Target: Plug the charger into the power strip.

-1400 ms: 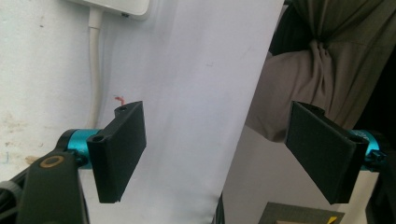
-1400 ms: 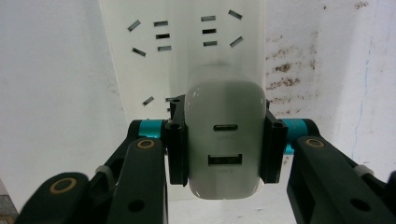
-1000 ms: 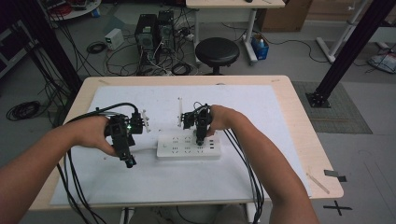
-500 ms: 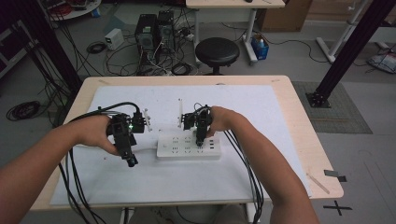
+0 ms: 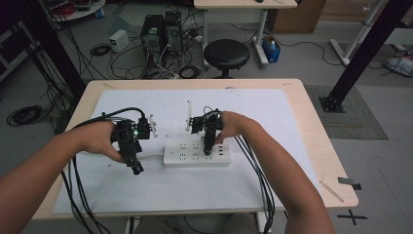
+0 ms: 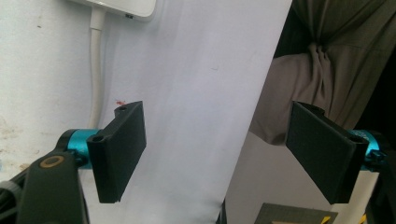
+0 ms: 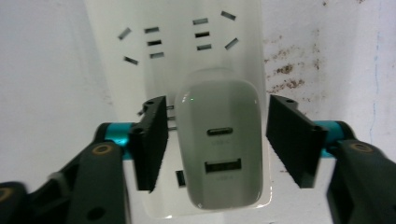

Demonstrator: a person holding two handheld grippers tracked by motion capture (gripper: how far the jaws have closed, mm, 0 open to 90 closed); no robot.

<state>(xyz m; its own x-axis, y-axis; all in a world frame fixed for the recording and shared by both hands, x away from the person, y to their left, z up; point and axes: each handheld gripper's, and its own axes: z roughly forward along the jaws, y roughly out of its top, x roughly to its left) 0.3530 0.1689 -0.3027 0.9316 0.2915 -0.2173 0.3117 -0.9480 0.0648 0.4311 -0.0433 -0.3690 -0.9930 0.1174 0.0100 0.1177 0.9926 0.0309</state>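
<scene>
A white power strip (image 5: 195,152) lies on the white mat (image 5: 243,112) in the middle of the table. A white USB charger (image 7: 218,140) is plugged into the strip (image 7: 173,28), showing two ports. My right gripper (image 5: 208,148) points down over it. In the right gripper view the right gripper (image 7: 219,140) has just been opening, and its pads stand on either side of the charger with a gap on each side. My left gripper (image 5: 136,168) hovers left of the strip, open with nothing between its pads (image 6: 119,149). The strip's white cable (image 6: 95,70) runs past it.
Black cables trail from both grippers off the table's near edge (image 5: 195,213). The mat's near edge and the person's grey clothing (image 6: 327,60) show in the left gripper view. Behind the table stand a black stool (image 5: 226,52) and computer towers (image 5: 163,31).
</scene>
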